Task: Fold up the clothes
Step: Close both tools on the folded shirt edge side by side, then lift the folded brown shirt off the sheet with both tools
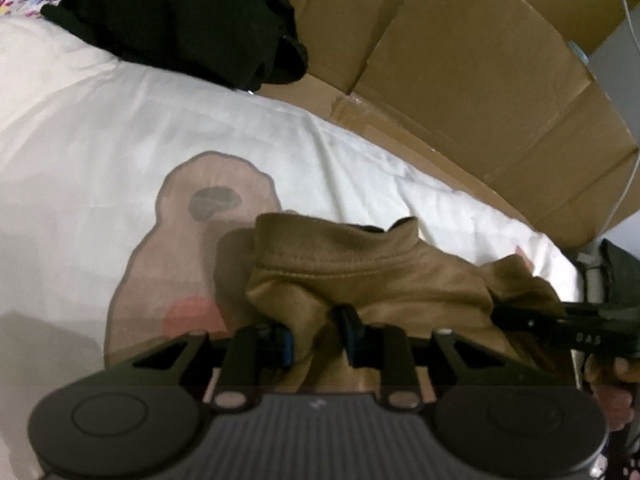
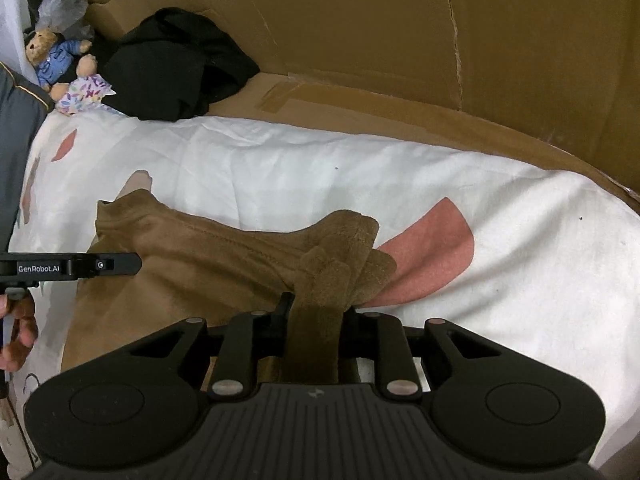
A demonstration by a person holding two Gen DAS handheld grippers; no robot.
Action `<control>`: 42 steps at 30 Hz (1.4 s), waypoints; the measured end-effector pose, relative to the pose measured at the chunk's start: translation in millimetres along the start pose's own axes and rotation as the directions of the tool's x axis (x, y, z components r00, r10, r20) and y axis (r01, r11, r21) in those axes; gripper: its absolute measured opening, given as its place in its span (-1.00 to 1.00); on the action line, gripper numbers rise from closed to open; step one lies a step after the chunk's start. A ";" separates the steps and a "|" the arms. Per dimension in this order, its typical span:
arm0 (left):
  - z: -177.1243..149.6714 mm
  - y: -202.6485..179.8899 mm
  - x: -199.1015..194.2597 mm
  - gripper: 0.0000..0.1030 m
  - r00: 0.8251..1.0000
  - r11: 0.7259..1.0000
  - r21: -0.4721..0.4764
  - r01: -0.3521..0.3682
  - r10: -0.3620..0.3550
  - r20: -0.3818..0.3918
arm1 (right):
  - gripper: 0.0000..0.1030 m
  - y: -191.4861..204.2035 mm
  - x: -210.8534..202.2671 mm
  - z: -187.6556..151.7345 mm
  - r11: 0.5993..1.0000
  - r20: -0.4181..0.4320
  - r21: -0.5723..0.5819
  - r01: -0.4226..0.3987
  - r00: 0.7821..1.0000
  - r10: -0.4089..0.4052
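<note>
A brown suede-like garment (image 2: 208, 256) lies bunched on a white printed bedsheet (image 2: 280, 168). My right gripper (image 2: 316, 312) is shut on a gathered edge of the garment. My left gripper (image 1: 316, 338) is shut on another bunched part of the same garment (image 1: 360, 276). The left gripper also shows from the side at the left edge of the right wrist view (image 2: 132, 263), and the right gripper at the right edge of the left wrist view (image 1: 500, 312). The garment stretches between the two grippers.
A black garment (image 2: 172, 64) is piled at the back left, also in the left wrist view (image 1: 168, 16). Large cardboard sheets (image 2: 440, 40) stand behind the bed. A teddy bear (image 2: 56, 56) and a floral cloth (image 2: 86, 94) lie far left.
</note>
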State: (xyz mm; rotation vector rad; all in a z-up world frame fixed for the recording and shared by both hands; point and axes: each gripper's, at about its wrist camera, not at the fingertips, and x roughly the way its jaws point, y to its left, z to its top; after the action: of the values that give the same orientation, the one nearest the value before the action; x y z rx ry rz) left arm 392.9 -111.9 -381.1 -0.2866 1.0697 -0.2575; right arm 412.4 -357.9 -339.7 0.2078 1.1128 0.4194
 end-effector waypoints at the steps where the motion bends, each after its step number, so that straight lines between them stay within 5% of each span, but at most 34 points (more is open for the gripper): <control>1: 0.1 -0.6 0.2 -0.49 1.000 1.000 -0.001 -0.003 0.003 -0.001 | -0.54 0.2 0.0 -0.2 1.000 -0.001 0.000 0.003 1.000 -0.003; 20: 1.6 -27.4 1.1 -0.58 0.990 0.987 0.077 -0.142 0.143 -0.009 | -0.57 25.1 -1.1 -2.2 0.990 0.006 -0.068 0.125 0.992 -0.125; 29: 1.3 -35.4 -16.2 -0.80 0.990 0.982 0.123 -0.142 0.141 0.013 | -0.62 36.7 -17.4 -0.7 0.985 0.030 -0.099 0.139 0.990 -0.137; 42: -4.8 -61.4 -68.7 -0.82 0.988 0.973 0.181 -0.143 0.131 0.079 | -0.65 79.6 -69.2 -4.1 0.973 0.104 -0.164 0.162 0.984 -0.146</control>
State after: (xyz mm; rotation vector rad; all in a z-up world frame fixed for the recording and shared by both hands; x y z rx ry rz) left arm 353.0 -146.2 -305.3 -0.0520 0.9871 -0.2209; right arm 365.0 -315.8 -255.3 -0.0117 0.9889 0.3617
